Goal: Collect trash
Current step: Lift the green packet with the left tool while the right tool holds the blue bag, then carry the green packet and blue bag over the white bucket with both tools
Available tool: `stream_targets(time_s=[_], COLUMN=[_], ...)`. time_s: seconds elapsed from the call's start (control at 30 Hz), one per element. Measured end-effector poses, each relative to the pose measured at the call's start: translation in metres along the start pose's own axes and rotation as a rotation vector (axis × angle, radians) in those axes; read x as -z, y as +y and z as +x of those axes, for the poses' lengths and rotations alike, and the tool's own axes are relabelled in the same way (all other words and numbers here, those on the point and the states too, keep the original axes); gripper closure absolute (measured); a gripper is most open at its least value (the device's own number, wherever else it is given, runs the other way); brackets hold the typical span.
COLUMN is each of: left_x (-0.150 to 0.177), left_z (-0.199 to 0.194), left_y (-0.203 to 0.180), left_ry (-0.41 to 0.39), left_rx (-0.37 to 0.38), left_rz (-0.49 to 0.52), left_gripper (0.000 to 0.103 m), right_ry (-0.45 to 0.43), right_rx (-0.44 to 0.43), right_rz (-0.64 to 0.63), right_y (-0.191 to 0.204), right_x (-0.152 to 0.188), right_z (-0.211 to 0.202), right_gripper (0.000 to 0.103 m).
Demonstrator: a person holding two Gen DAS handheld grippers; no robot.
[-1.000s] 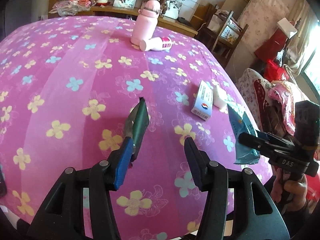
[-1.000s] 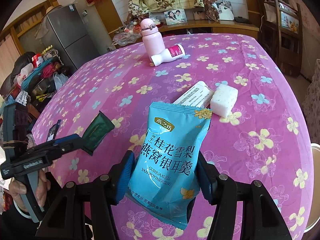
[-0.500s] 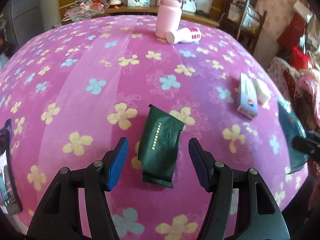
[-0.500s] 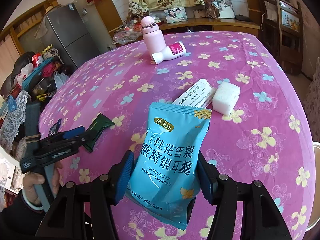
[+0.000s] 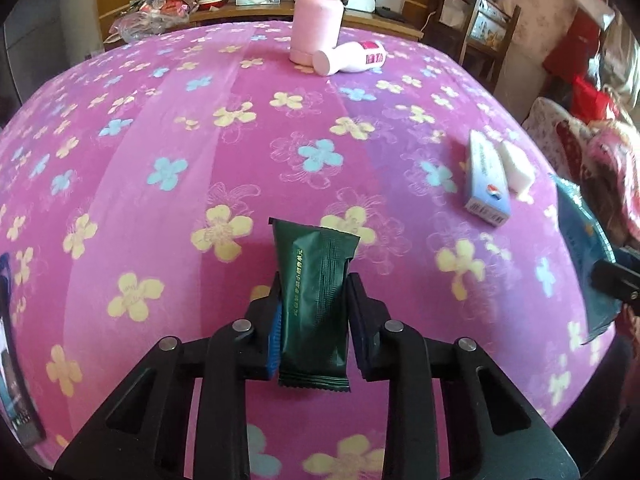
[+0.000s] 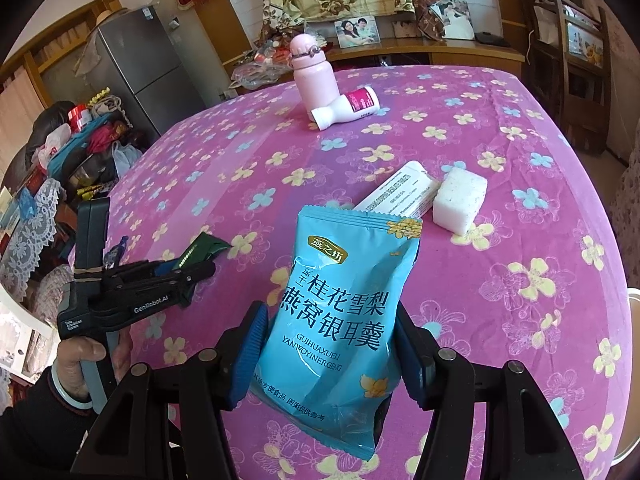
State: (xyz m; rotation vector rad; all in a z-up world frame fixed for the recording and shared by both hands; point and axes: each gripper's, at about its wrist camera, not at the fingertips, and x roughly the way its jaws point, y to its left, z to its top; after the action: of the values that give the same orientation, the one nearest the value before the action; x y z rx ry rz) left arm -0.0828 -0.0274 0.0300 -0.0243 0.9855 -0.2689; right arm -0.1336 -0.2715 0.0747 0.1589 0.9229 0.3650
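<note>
- Dark green snack wrapper [image 5: 314,300] pinched in left gripper [image 5: 314,312], jaws just closed onto it, low over the pink floral tablecloth [image 5: 160,120].
- Blue food pouch [image 6: 340,312] clamped in right gripper [image 6: 328,344].
- Beyond: white box [image 6: 400,196] touching white sponge [image 6: 460,200]; pink flask [image 6: 312,76], tipped white bottle [image 6: 348,108].

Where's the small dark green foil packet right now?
The small dark green foil packet sits clamped in the left tool, whose jaws have just closed on it, low and central in the left wrist view, over the pink flowered tablecloth.
</note>
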Motion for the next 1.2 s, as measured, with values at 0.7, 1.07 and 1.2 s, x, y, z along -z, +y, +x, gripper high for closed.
stream_targets(time_s=[0.7,1.07,1.2], left_x=[-0.023,-0.029,-0.029], left_z=[-0.035,-0.021,-0.014], left_y=[-0.148,-0.234,-0.261], left_ry=[-0.094,-0.096,-0.089], left_rx=[0.093,0.146,0.168], left_rz=[0.155,0.282,0.31], left_gripper=[0.079,0.079,0.079], right_ry=[-0.088,-0.115,-0.121], right_rx=[0.107,0.207,0.242], right_rz=[0.071,0.175,0.223], right_y=[-0.056,-0.122,-0.148], right_x=[0.016,0.039,0.048], right_z=[-0.066,-0.101,-0.114], right_gripper=[0.044,0.044,0.044])
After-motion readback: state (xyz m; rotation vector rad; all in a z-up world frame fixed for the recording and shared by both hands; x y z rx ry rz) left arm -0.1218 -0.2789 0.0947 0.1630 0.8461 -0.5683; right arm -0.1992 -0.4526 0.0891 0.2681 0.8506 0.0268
